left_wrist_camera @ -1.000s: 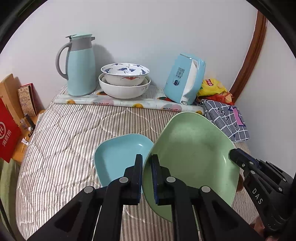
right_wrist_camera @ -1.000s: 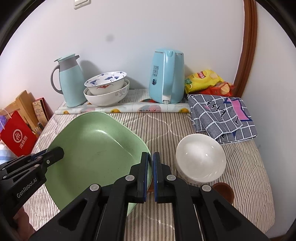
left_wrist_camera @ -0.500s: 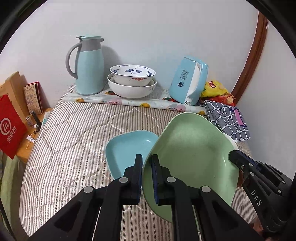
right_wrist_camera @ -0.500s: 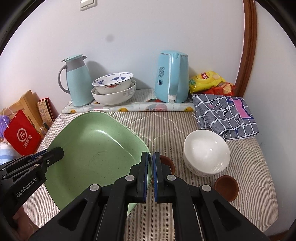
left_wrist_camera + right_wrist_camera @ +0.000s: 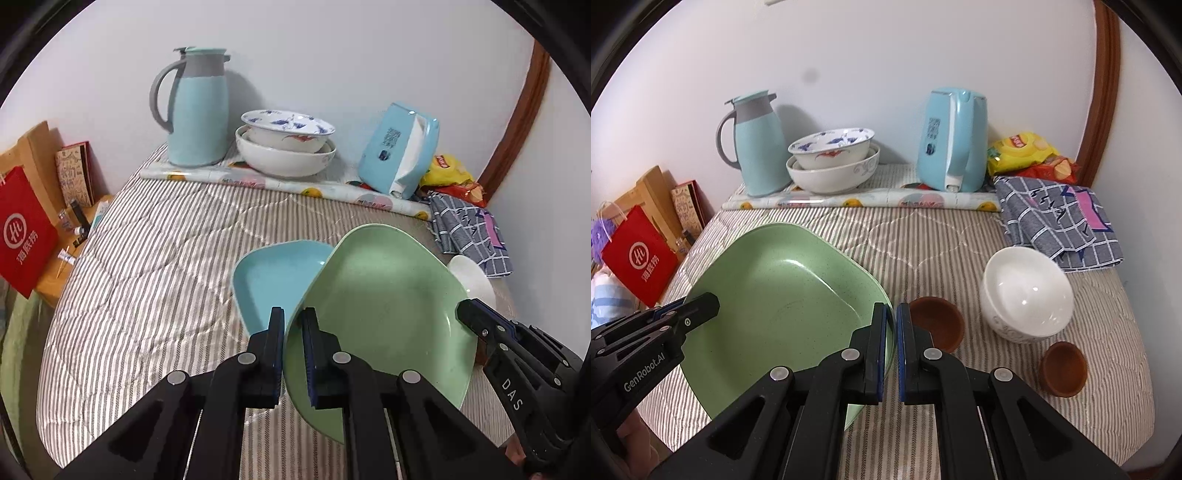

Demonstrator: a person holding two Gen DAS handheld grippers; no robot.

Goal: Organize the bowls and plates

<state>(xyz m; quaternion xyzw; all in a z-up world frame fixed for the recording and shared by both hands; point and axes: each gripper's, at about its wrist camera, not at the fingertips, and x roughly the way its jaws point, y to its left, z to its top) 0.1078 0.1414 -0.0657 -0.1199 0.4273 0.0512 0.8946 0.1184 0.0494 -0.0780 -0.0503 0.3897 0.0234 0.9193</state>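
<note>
Both grippers hold one large green plate [image 5: 384, 306] above the striped table, tilted. My left gripper [image 5: 293, 325] is shut on its left rim. My right gripper [image 5: 891, 321] is shut on its right rim; the plate also shows in the right wrist view [image 5: 783, 295]. A blue plate [image 5: 273, 277] lies on the table under the green plate's left edge. A white bowl [image 5: 1027, 295] and two small brown bowls [image 5: 936, 326] [image 5: 1063, 369] sit to the right. Two stacked bowls [image 5: 833, 158] stand at the back.
A blue jug [image 5: 757, 144], a blue kettle [image 5: 955, 140], snack bags [image 5: 1027, 151] and a checked cloth [image 5: 1060, 221] line the back and right. A rolled mat [image 5: 860, 201] lies along the back. A red bag [image 5: 641, 254] stands off the left edge.
Both grippers have lifted and drawn back with the green plate. More of the blue plate and the brown bowls now show.
</note>
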